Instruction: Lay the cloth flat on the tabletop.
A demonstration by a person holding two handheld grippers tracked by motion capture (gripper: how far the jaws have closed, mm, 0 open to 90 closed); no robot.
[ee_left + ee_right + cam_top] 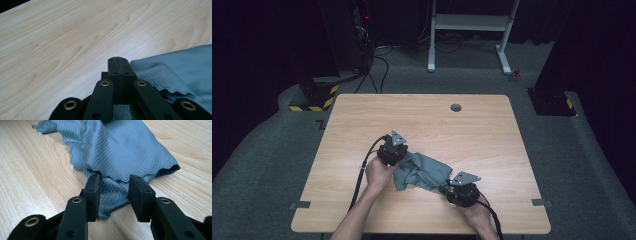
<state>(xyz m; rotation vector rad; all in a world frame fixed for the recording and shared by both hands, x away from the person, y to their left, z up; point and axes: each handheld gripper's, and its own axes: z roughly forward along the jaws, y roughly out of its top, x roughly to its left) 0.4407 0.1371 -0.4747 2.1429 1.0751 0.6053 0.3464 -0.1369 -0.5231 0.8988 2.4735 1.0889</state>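
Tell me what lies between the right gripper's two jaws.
A corner of the grey cloth lies on the table between the right gripper's open jaws, as the right gripper view shows; neither jaw presses it.

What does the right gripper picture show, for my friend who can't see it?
A crumpled grey cloth with a small diamond pattern lies on a light wooden table. The right gripper stands with its two black jaws apart, and a corner of the cloth lies between them.
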